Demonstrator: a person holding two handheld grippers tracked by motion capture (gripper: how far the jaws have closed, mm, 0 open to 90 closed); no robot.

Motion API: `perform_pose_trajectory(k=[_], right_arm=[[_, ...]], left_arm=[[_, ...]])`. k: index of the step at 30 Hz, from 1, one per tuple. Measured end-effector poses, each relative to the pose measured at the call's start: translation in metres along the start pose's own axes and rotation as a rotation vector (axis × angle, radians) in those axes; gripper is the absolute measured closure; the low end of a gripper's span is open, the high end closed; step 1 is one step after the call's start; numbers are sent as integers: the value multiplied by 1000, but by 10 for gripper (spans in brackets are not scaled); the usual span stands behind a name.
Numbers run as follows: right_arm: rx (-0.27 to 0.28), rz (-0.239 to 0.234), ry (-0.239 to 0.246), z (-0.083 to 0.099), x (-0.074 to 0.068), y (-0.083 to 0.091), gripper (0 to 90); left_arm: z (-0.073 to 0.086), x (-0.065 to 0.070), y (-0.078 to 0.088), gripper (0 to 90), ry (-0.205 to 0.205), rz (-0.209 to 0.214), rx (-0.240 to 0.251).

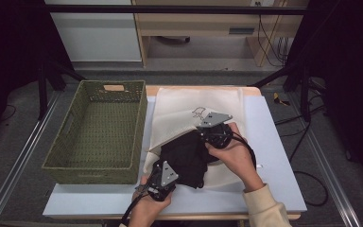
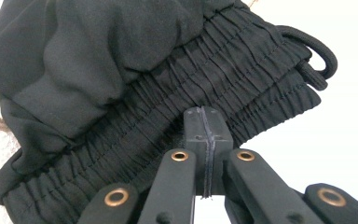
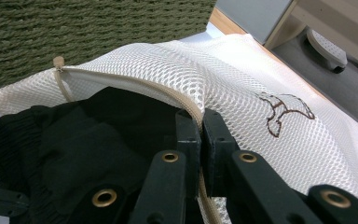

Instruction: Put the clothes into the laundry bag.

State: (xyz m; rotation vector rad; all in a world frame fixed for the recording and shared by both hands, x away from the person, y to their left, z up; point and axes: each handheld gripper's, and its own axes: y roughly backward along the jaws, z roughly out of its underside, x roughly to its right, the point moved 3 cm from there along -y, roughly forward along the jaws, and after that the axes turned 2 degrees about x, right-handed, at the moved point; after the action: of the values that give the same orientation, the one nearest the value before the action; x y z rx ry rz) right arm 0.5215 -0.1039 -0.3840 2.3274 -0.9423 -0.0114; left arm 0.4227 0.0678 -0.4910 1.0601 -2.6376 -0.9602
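- Nearest the high camera, the left gripper (image 1: 162, 182) sits at the near edge of the table (image 1: 274, 142), jaws pressed together on the elastic waistband of the black garment (image 1: 185, 158). In the left gripper view the ruched band (image 2: 177, 107) runs slantwise across the frame, from low left up to the right, where a drawcord loop (image 2: 314, 51) hangs off its end, and the jaws bite it about midway along.
- Left of everything stands the green woven basket (image 1: 97, 132), well apart from both grippers and with nothing in it.
- The garment lies between the two grippers, half in and half out of the white mesh laundry bag (image 1: 194, 106); its near, waistband end points towards the left gripper, its far end goes under the mesh.
- To the right and farther from the camera, the right gripper (image 1: 207, 137) is pinched shut on the bag's zipped mouth edge (image 3: 168, 91); in the right gripper view the zip tape passes between its jaws, with the dark cloth just under that lip.
- The relation that matters: the bag mouth opens towards the near left, and the garment's long axis runs from the left gripper up and right into that mouth. My judgement is that the left gripper does the moving along that line, while the right holds the lip up.
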Motion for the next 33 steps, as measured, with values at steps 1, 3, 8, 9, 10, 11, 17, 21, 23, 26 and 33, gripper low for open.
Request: perform_pose_trajectory(k=[1,3,8,9,10,11,17,21,23,26,33], right_arm=[[1,-3,2,0,-1,0,869],[0,-5,9,0,-1,-1,869],[0,-4,6,0,-1,-1,869],[-1,-4,6,0,-1,-1,869],[-1,-4,7,0,-1,-1,869],[-1,-5,7,0,-1,-1,869],[-2,-9,7,0,-1,-3,869],[-3,-8,4,0,0,-3,869],[-2,-7,4,0,0,-3,869],[0,-8,1,0,1,-2,869],[-1,-7,-6,1,2,-1,869]], left_arm=[[0,0,-1,899,5,2,1],[-2,-1,-2,899,6,-2,0],[-4,-3,-7,899,8,-9,-2],[-5,-3,-9,899,6,-14,-3],[-5,-3,-10,899,7,-14,-4],[-6,-4,-11,899,5,-15,-6],[-10,-6,-19,899,-2,-24,-14],[-14,-7,-24,899,-9,-35,-19],[-16,-8,-27,899,-14,-41,-21],[-18,-9,-30,899,-11,-43,-21],[-22,-11,-35,899,-17,-51,-29]])
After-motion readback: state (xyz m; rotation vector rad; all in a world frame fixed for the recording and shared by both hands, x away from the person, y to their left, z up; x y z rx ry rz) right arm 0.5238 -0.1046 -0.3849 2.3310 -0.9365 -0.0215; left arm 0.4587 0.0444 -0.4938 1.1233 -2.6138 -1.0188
